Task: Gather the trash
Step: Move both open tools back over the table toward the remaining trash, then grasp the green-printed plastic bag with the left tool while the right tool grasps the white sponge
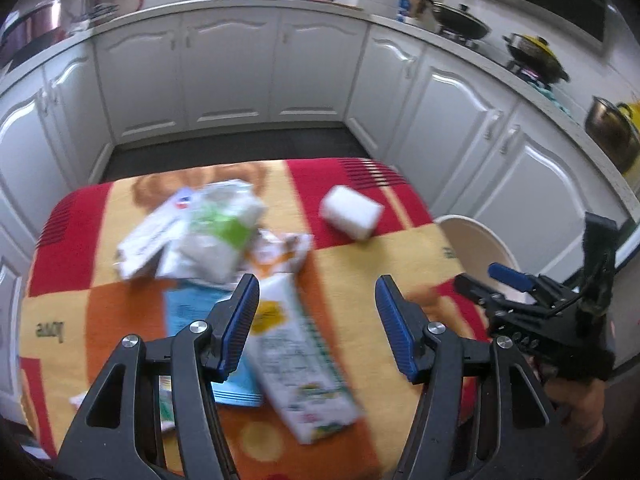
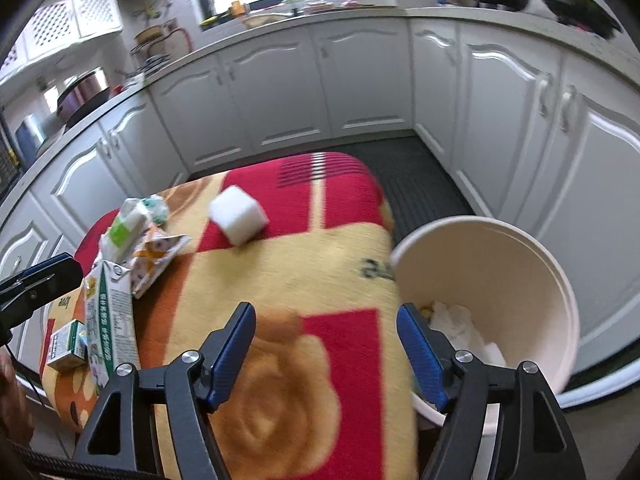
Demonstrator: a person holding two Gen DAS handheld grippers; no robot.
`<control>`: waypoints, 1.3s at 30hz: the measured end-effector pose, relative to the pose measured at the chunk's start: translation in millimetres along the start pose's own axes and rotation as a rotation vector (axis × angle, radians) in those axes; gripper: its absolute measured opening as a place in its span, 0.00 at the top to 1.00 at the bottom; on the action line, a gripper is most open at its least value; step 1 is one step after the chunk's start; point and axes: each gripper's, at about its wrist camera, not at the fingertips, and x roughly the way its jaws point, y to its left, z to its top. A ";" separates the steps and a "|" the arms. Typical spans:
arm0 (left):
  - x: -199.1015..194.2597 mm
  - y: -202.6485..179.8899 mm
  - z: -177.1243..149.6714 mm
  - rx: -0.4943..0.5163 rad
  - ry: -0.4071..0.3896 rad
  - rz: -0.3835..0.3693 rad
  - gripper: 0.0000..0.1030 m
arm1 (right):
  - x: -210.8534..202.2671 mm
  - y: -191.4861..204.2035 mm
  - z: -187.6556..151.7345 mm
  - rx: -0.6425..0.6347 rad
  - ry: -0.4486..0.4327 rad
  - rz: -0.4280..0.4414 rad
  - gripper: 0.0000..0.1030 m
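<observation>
Carton [image 1: 296,364] lying lengthwise just beyond empty, half-open left gripper [image 1: 316,300]; right gripper [image 2: 326,320], also empty, farther off.

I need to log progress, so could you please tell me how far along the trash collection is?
Done: crumpled white paper already lies in the bin. In hand: nothing; the left tongs and right tongs are both open and empty. Left: the milk carton, white block, crumpled packets, blue packet and small box remain on the blanket.
</observation>
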 end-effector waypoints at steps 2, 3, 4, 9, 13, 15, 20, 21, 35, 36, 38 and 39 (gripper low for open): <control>1.6 18.7 1.8 -0.015 0.011 0.009 0.41 | 7.6 7.9 4.5 -0.015 0.007 0.017 0.31; 3.2 29.4 3.9 -0.022 0.016 0.010 0.39 | 13.8 14.8 9.3 -0.028 0.013 0.029 0.30; 5.4 37.4 5.5 -0.027 0.020 0.012 0.34 | 17.4 18.3 11.7 -0.037 0.015 0.033 0.30; 23.4 70.2 18.9 -0.060 0.038 0.029 0.31 | 48.3 42.9 33.0 -0.115 0.042 0.055 0.28; 45.4 80.4 31.0 -0.065 0.070 0.016 0.30 | 73.3 52.1 47.4 -0.136 0.063 0.063 0.28; 58.3 81.6 36.7 -0.057 0.094 0.013 0.31 | 86.8 55.5 55.5 -0.150 0.072 0.065 0.28; 77.9 79.3 40.4 -0.031 0.132 -0.013 0.31 | 110.2 63.6 68.4 -0.176 0.092 0.093 0.28; 80.4 79.7 41.4 -0.032 0.137 -0.020 0.31 | 114.7 63.9 70.8 -0.178 0.097 0.099 0.28; 45.9 88.3 45.1 -0.075 0.071 -0.055 0.76 | 97.9 60.7 64.8 -0.121 0.046 0.221 0.63; 39.6 86.3 46.1 -0.072 0.057 -0.055 0.76 | 91.4 60.7 63.0 -0.123 0.035 0.223 0.63; 30.4 80.5 45.8 -0.064 0.039 -0.060 0.76 | 76.3 60.9 58.3 -0.128 0.023 0.230 0.64; 25.1 74.8 45.5 -0.056 0.032 -0.066 0.76 | 70.6 63.2 56.0 -0.130 0.018 0.225 0.63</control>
